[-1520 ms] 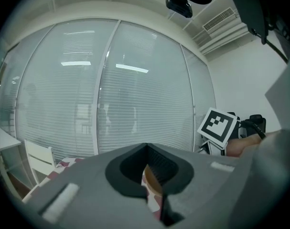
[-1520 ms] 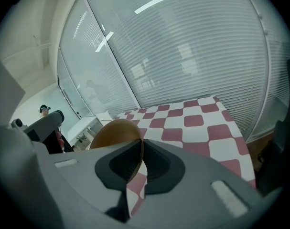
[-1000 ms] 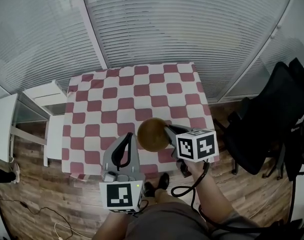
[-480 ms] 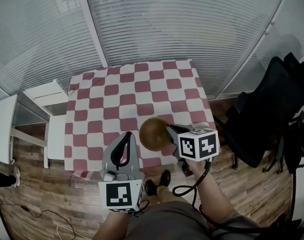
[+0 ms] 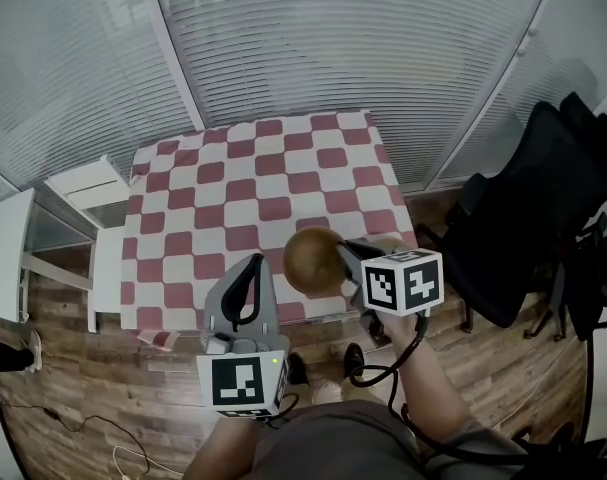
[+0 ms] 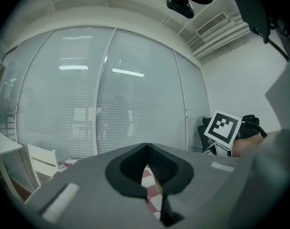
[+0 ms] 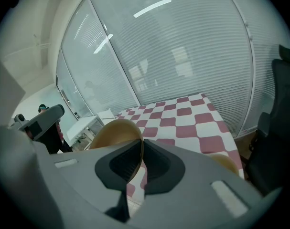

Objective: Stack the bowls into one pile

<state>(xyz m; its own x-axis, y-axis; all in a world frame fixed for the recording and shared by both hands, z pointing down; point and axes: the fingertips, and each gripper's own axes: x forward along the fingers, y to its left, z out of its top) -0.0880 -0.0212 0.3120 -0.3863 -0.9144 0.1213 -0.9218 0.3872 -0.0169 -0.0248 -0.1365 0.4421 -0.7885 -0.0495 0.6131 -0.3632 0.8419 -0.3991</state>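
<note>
Tan bowl hangs pinched by its rim in the right gripper over the checked tablecloth; the left gripper is closed, empty.

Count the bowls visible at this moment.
2. The first bowl is clamped by its rim in the right gripper, above the checkered tablecloth. The second bowl sits near the cloth's near right corner, mostly hidden behind that gripper. No others show.

Tan bowl, rim in right hand-held gripper (checkered table beyond)
</note>
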